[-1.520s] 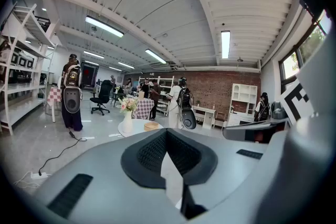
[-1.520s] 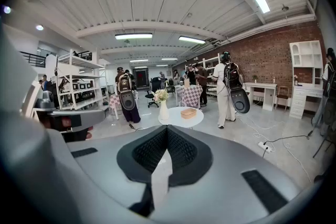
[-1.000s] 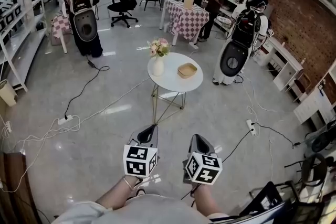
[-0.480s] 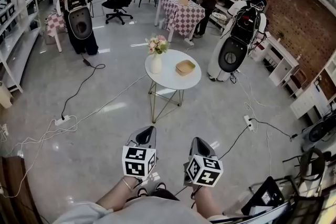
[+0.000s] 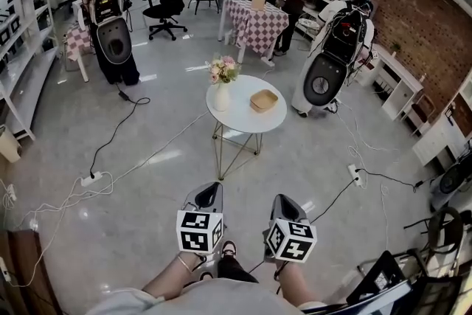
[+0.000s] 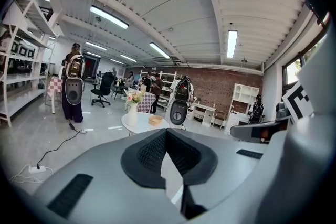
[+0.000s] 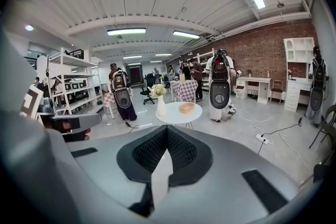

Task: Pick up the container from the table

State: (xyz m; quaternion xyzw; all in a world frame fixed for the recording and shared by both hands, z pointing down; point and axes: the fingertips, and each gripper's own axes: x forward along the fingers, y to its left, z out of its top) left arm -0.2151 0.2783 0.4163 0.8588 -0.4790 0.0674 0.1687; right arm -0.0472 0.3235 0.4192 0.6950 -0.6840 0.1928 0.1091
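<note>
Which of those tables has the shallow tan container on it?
The round white table on thin gold legs, the nearer one. The container sits on it beside a white vase of flowers; the checkered-cloth table stands farther back.

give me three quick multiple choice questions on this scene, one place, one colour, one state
1. Where is the container? A on the round table B on the floor C on a shelf
2. What colour is the table top? A black B white C red
3. How is the left gripper? A wide open B shut on a cup C shut, empty

1 A, it sits beside the vase; 2 B, the top is plain white; 3 C, its pads meet with nothing between.
</note>
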